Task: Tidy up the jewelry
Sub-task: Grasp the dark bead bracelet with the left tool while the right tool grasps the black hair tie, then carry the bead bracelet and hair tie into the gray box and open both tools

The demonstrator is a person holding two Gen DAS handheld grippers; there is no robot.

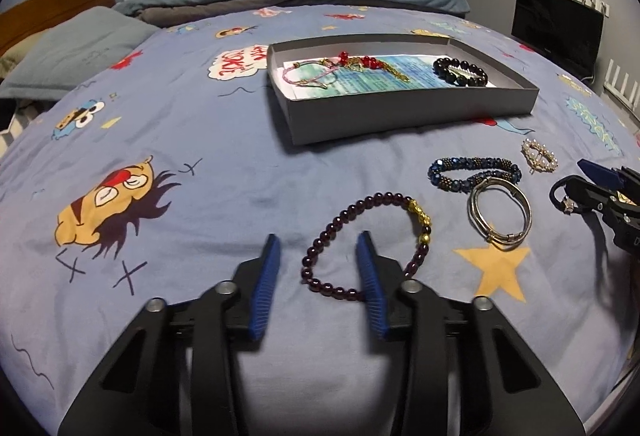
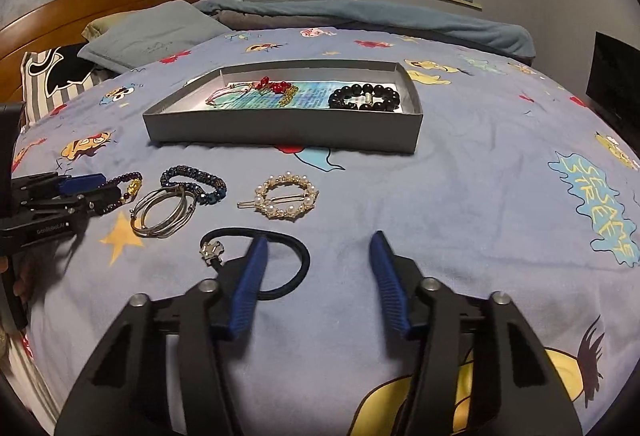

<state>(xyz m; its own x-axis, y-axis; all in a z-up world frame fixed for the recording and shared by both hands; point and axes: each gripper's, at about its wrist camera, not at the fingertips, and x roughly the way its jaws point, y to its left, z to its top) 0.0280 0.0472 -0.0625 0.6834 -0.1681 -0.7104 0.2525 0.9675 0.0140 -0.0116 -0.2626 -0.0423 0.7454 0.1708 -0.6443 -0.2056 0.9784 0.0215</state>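
1. On a blue cartoon-print bedsheet [image 1: 224, 172], soft and lightly creased, stands a shallow grey cardboard box [image 1: 412, 116], rectangular and lidless.
2. Inside the box lie a glossy black bead bracelet [image 1: 460, 72], a pink cord bracelet [image 1: 308, 74] and a tangle of red beads with gold chain [image 1: 368, 62], all on a printed paper.
3. The left gripper [image 1: 318, 264], black with ribbed blue pads, stands spread; its right pad sits inside the loop of the dark purple bead bracelet [image 1: 340, 220], which has gold charms and lies flat on the sheet.
4. Just beside lie a faceted blue bead bracelet [image 1: 472, 172], silver metal bangles [image 1: 500, 216] and a round pearl hair clip [image 2: 286, 196].
5. The right gripper [image 2: 318, 260] is also spread, its left pad over the smooth black hair tie [image 2: 296, 268], pinching nothing.
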